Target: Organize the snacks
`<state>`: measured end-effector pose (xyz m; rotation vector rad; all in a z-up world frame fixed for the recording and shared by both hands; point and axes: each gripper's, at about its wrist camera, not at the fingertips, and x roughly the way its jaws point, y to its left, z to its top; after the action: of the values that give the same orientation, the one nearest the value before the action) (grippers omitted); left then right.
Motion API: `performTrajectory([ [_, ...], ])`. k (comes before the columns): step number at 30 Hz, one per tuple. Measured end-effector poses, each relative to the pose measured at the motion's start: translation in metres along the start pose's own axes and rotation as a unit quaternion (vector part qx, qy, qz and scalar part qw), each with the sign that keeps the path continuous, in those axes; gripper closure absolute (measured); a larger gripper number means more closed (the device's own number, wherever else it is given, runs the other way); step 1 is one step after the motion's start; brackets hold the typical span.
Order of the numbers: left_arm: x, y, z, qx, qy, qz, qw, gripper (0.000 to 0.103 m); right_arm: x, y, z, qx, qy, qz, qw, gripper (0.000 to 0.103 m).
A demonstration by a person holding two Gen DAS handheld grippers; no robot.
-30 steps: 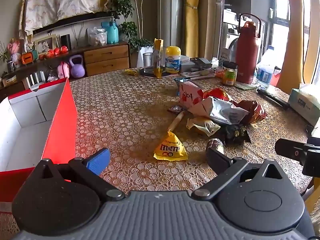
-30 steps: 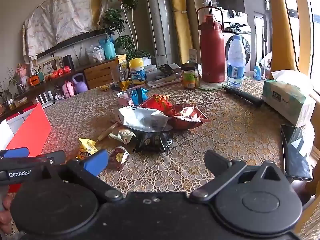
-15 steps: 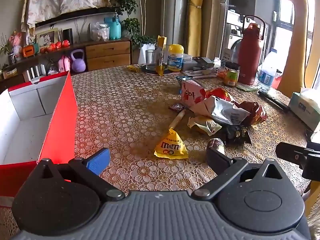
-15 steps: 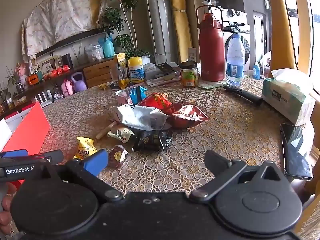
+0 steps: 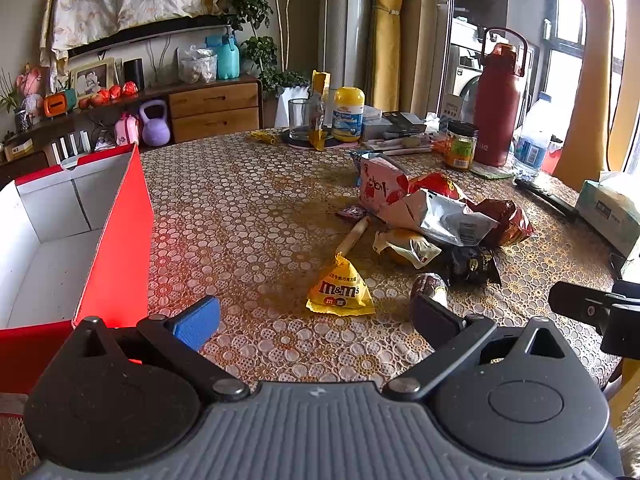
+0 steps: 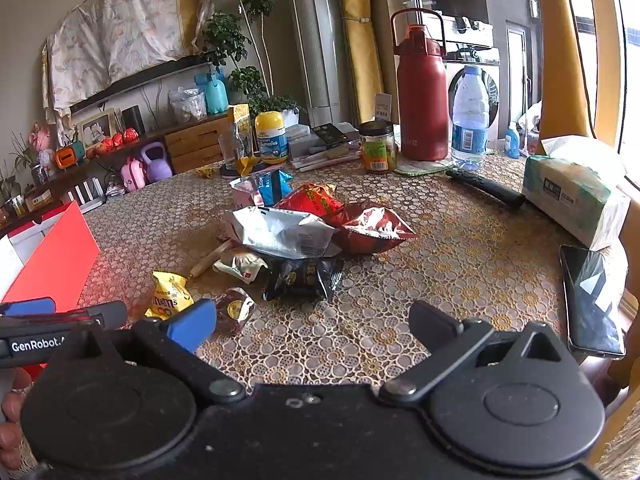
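my left gripper (image 5: 316, 316) sits low in the frame, jaws spread wide, holding nothing. my right gripper (image 6: 312, 322) is the same, wide and bare.

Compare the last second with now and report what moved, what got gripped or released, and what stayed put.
Little changed. The left gripper eased slightly forward and tilted, so the yellow M&M's bag sits a bit closer in its view. The right gripper barely shifted. Both are open and hold nothing; nothing was gripped or released. The snack pile, the red box and the table clutter lie as before.
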<state>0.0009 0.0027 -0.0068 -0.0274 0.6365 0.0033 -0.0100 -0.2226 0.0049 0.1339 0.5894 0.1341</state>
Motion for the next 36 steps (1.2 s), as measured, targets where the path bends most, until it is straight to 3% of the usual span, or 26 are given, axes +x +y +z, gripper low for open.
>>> performTrajectory([
  [36,-0.002,-0.002,0.0012,0.005,-0.001,0.001,1.0,0.0,-0.001,-0.0002,0.0006,0.0,0.002,-0.001,1.0,0.0],
])
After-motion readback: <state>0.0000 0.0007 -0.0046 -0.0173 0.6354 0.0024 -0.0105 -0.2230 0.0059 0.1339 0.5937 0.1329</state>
